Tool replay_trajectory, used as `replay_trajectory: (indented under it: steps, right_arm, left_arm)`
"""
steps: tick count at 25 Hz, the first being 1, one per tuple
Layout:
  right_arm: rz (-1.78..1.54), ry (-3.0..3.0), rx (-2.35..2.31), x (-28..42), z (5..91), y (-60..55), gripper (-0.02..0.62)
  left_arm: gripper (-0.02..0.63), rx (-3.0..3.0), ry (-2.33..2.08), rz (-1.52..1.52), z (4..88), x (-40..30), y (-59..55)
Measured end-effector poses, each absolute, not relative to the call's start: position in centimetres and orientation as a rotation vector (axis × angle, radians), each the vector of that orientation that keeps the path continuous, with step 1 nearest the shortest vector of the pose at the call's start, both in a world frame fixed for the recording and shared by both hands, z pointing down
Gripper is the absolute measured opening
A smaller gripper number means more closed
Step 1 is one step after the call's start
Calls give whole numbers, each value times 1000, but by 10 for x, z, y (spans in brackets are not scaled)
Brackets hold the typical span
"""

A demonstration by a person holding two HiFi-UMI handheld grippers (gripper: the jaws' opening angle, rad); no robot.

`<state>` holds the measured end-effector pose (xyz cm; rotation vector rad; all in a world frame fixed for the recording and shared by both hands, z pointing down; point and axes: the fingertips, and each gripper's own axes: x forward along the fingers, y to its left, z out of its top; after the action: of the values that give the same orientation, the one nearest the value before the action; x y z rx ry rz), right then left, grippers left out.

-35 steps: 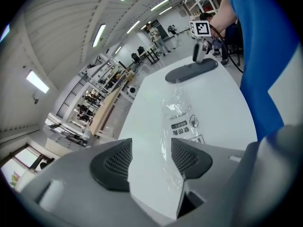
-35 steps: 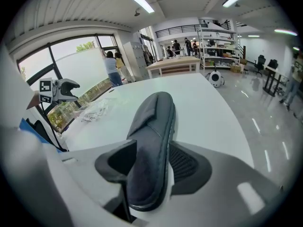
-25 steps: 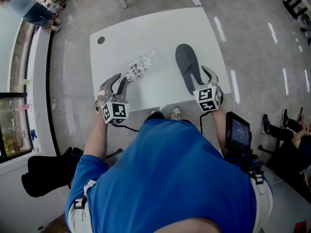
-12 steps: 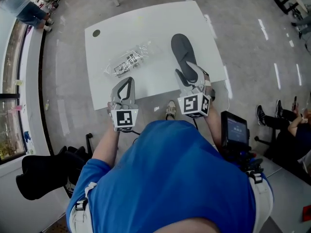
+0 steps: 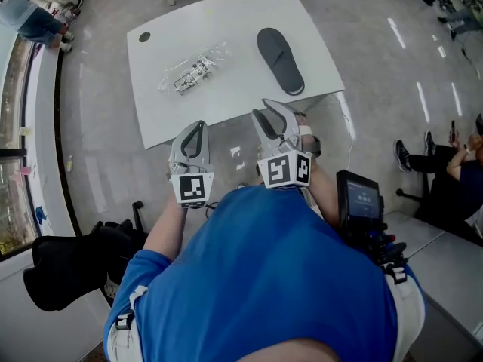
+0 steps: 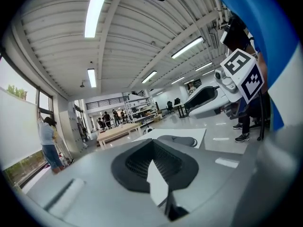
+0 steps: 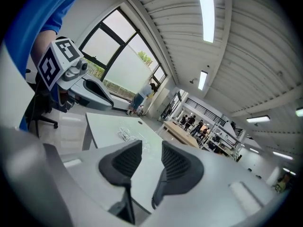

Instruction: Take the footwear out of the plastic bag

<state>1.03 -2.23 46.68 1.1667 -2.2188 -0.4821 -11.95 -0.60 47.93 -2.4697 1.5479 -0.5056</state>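
A dark grey slipper (image 5: 280,59) lies flat on the white table (image 5: 234,21), right of centre, outside the bag. The crumpled clear plastic bag (image 5: 190,70) lies to its left with printed paper inside. Both grippers hang off the table's near edge, close to the person's chest. My left gripper (image 5: 198,125) is shut with nothing in it. My right gripper (image 5: 269,111) has a gap between its jaws, which are closing on nothing. The left gripper view shows its pads (image 6: 163,167) pressed together and the slipper (image 6: 177,140) beyond. The right gripper view shows the bag (image 7: 127,134) past its parted pads (image 7: 176,162).
A dark hole (image 5: 144,36) marks the table's far left corner. A black chair (image 5: 68,266) stands at my left, a screen device (image 5: 361,202) at my right. A seated person's legs (image 5: 434,157) are at the right; other people stand by the window (image 5: 38,13).
The right gripper has left the slipper's near end and drawn back off the table. The left gripper has shut and also pulled back toward the body. Slipper and bag stay put.
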Motion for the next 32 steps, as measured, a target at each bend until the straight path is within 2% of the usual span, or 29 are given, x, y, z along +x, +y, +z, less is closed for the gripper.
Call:
replay_trajectory:
  steps: [5, 9, 16, 25, 32]
  right_arm:
    - [-479, -2232, 1176, -4, 459, 31, 44]
    - [-462, -2232, 1169, -8, 456, 60, 5]
    - [-443, -2253, 1126, 2, 454, 88, 3]
    - [-406, -2272, 1123, 44, 457, 100, 3]
    - [-383, -2287, 1127, 52, 463, 103, 3]
  left_arm:
    - [8, -2494, 1524, -476, 470, -120, 40]
    - [7, -2510, 1522, -469, 469, -120, 63]
    - [8, -2527, 1565, -402, 465, -102, 81]
    - [8, -2563, 1544, -332, 444, -45, 94]
    - [8, -2539, 1534, -334, 443, -37, 99]
